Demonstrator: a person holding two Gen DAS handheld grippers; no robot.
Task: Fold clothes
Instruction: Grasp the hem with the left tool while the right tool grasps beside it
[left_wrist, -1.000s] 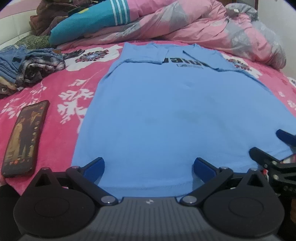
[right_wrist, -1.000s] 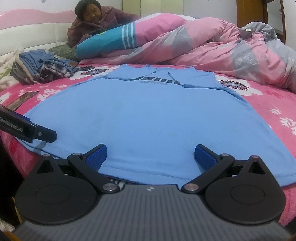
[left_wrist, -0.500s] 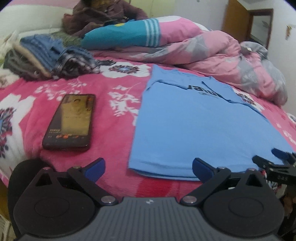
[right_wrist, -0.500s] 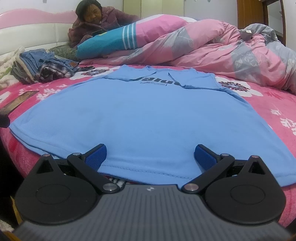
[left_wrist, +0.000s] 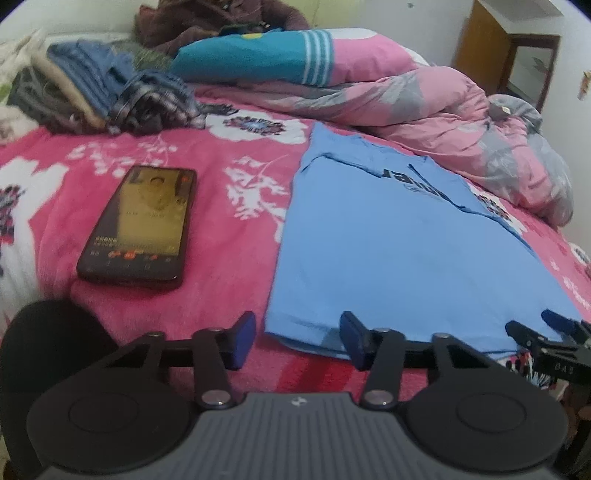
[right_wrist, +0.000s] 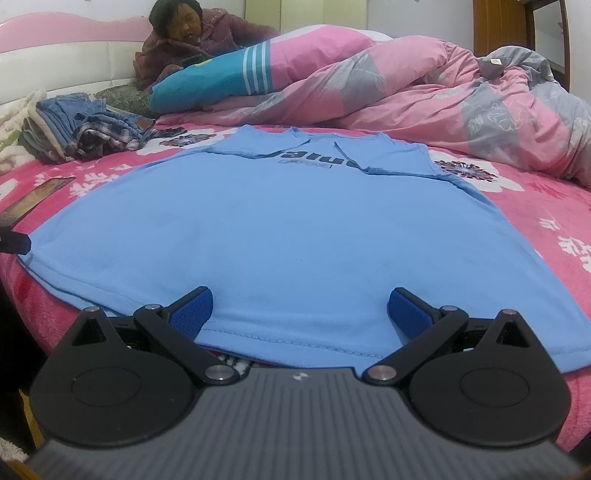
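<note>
My left hand-held gripper (left_wrist: 297, 339) sits at the near edge of the bed, its jaws half closed and still closing; the near-left corner of the blue T-shirt (left_wrist: 399, 251) lies between the blue pads, which do not yet press on it. The left pad (left_wrist: 242, 339) stands over the pink blanket, the right pad over the shirt's hem. At three o'clock from it, in the left wrist view, the tips of my right hand-held gripper (left_wrist: 554, 332) show at the same hem.

In the right wrist view, my right hand-held gripper (right_wrist: 299, 314) stands wide, its pads apart over the near hem of the T-shirt (right_wrist: 295, 229), with cloth between them but no grip on it.

The T-shirt lies flat on the bed, hem toward me, collar end at twelve o'clock, both sleeves folded in over dark lettering. Under it is a pink flowered blanket (left_wrist: 229, 184). A phone (left_wrist: 138, 225) with a lit screen lies on the blanket at ten o'clock from the left hand-held gripper, well apart from the shirt. Farther off at eleven o'clock is a pile of folded clothes (left_wrist: 110, 99). At one o'clock a pink and grey duvet (left_wrist: 443, 110) is heaped, with a teal and pink pillow (left_wrist: 266, 55) at twelve. A person (right_wrist: 192, 40) in a dark padded jacket leans on that pillow by the headboard.
</note>
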